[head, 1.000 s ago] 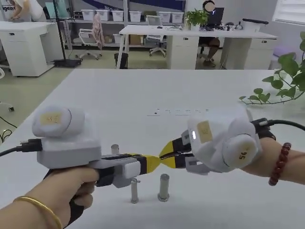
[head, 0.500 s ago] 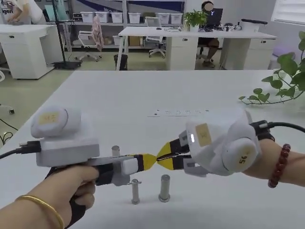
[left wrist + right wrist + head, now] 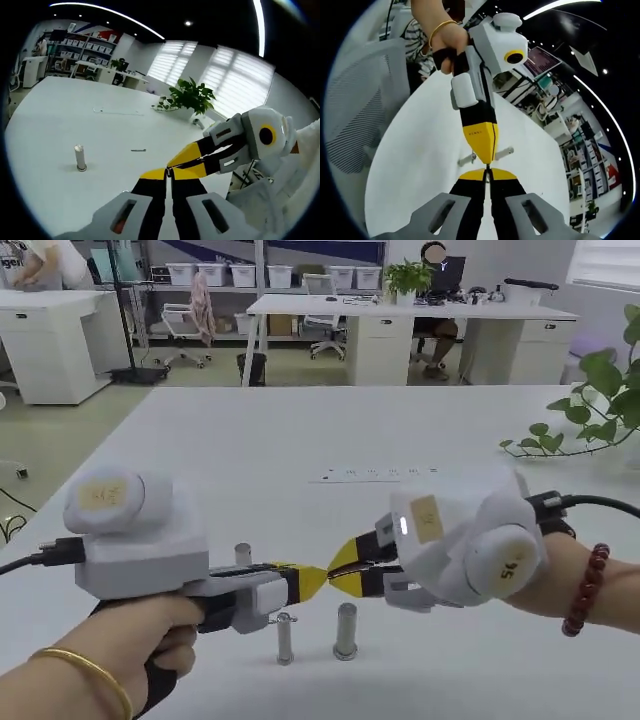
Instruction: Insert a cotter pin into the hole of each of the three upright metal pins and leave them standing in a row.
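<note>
- Front-left metal pin: stands upright on the desk, nearest the viewer. A small crosspiece is seen through its top and is judged to be a cotter pin already fitted.
- Front-right metal pin: stands upright just beside it and is thicker. No crosspiece is seen.
- Left gripper and right gripper: held tip to tip just above and behind the two front pins, each with its jaws pressed together. Whether a thin cotter pin is pinched between them cannot be told.
- Risk: if a cotter pin is being passed, a mistimed release could drop it among the pins. A low sweep of either gripper could topple the front pins.
- Rear metal pin: stands upright, partly masked by the left gripper in the head view, so aim at it would be hindered. The three pins are judged not yet to form a straight row.
- Thin loose item: lies flat on the desk beyond the rear pin. It is possibly a spare cotter pin but is too small to confirm.
- White strip and plant: lie well apart from the work.
- Office desks: seen beyond.
</note>
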Motion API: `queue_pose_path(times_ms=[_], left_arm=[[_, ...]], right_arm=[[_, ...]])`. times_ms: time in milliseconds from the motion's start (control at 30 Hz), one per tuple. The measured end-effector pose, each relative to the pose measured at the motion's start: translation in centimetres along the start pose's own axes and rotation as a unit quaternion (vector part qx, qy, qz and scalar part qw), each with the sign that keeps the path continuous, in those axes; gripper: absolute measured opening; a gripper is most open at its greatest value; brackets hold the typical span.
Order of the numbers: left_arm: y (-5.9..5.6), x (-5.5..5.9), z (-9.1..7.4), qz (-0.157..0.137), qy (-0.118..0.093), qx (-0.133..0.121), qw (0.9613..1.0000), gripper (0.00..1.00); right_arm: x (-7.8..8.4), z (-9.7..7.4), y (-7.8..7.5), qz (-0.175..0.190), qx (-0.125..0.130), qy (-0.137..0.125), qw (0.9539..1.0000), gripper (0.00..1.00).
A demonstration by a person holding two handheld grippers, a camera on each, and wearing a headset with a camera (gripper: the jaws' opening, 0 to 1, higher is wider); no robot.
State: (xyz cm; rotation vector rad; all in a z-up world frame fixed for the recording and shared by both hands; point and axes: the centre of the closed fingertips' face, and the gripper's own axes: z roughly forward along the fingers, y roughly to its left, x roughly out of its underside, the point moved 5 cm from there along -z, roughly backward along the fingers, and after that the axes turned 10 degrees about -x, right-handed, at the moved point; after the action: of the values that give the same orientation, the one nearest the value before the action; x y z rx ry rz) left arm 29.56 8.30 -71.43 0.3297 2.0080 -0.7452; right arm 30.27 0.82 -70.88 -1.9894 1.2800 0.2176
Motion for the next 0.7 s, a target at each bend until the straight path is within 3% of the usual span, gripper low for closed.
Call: queue_pose_path(times_ms=[100,233,333,533,700], left_arm=[[0.1,0.0,0.0,0.012,0.001,0.0,0.9999,0.0],[0.2,0.1,-0.3,0.035,-0.002,0.003,0.9994,0.0],[0.2,0.3,-0.5,0.077,-0.002,0.001,0.9971,0.0],[0.2,0.6,-0.6,0.095,-0.002,0.009,0.9955,0.0],[-0.1,1.0,-1.0,0.134,0.006,0.017,0.9908,0.0]], right_arm=[[0.0,0.1,0.1,0.002,-0.001,-0.004,1.0,0.04],[-0.1,0.0,0.4,0.037,-0.014,-0.029,0.9988,0.05],[-0.1,-0.2,0.6,0.069,-0.026,-0.043,0.9964,0.07],[0.2,-0.3,0.9,0.115,-0.05,-0.063,0.9901,0.08],[0.6,-0.5,1.3,0.14,-0.072,-0.07,0.985,0.09]])
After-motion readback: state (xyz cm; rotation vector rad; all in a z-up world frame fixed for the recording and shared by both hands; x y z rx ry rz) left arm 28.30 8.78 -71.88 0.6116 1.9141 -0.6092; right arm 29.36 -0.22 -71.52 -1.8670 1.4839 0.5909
